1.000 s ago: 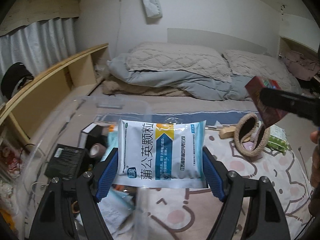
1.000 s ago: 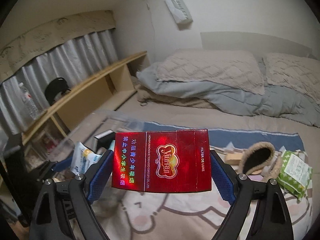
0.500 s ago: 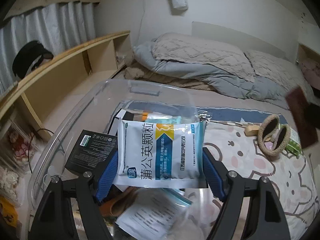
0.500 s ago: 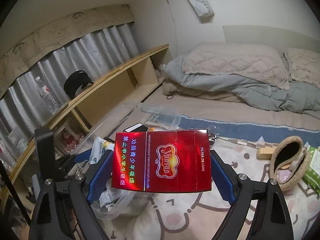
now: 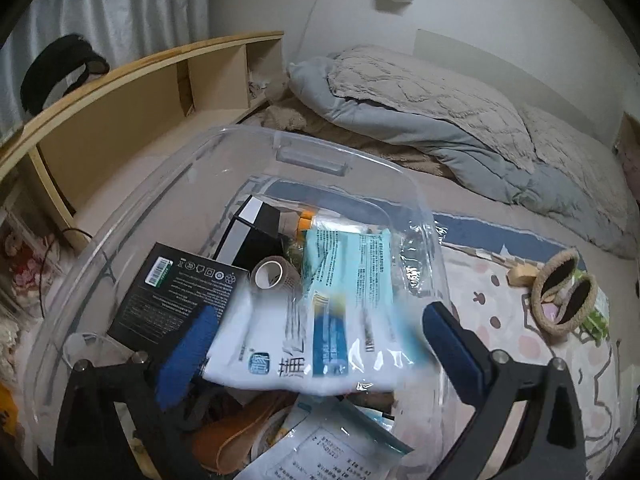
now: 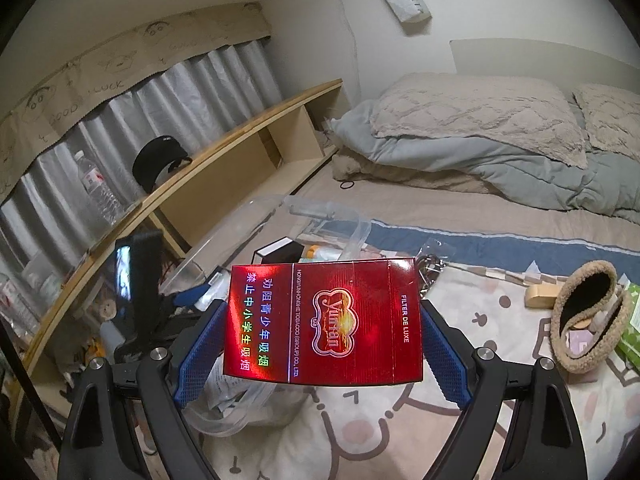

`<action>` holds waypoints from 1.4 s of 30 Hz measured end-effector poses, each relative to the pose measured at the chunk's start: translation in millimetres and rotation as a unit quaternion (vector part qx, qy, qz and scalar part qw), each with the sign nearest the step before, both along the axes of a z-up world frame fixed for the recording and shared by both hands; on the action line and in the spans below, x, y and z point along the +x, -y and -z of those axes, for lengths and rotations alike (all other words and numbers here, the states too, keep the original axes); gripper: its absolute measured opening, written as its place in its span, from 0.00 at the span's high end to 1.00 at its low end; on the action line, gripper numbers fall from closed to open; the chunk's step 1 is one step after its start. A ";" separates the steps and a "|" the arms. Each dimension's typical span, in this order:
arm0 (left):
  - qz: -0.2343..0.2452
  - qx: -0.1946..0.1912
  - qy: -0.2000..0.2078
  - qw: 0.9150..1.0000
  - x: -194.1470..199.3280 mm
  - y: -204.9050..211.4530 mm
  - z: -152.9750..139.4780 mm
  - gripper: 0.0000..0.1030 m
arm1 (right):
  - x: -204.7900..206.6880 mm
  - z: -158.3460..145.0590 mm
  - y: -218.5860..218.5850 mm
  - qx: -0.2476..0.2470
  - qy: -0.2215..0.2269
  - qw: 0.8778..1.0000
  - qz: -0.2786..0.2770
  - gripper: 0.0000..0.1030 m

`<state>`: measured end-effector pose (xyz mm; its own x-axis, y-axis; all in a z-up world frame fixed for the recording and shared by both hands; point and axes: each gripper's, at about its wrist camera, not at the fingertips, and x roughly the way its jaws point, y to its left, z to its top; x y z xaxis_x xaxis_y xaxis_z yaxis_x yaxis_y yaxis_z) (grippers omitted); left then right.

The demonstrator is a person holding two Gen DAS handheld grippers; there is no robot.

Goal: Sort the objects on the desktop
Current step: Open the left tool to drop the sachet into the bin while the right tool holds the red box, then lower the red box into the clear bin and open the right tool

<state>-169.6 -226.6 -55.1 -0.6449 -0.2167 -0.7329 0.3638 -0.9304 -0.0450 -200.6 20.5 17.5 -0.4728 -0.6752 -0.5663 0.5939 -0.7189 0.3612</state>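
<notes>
My left gripper (image 5: 316, 334) is open above a clear plastic bin (image 5: 308, 152). A white and blue medicine sachet (image 5: 316, 344) is blurred between the spread fingers, free of them, over the bin. The bin holds a black box (image 5: 176, 296), a tape roll (image 5: 272, 276), another pale blue sachet (image 5: 348, 264) and papers. My right gripper (image 6: 322, 340) is shut on a red cigarette pack (image 6: 324, 324), held in the air above the patterned mat (image 6: 480, 420), to the right of the bin (image 6: 248, 224).
A round woven pouch (image 5: 564, 296) and a small wooden block (image 5: 520, 274) lie on the mat at right; a green packet (image 6: 632, 324) lies beside the pouch. A wooden shelf (image 5: 132, 92) runs along the left. A bed with pillows and a grey quilt (image 5: 420, 108) lies behind.
My left gripper moved over the bin, opened and let go of the sachet, which is dropping. My right gripper moved left and nearer the bin, still holding the red pack.
</notes>
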 end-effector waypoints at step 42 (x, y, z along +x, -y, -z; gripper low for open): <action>-0.078 -0.057 -0.133 0.986 140.8 47.5 -53.0 0.00 | -29.2 34.4 163.1 0.063 0.039 0.996 -0.048 0.11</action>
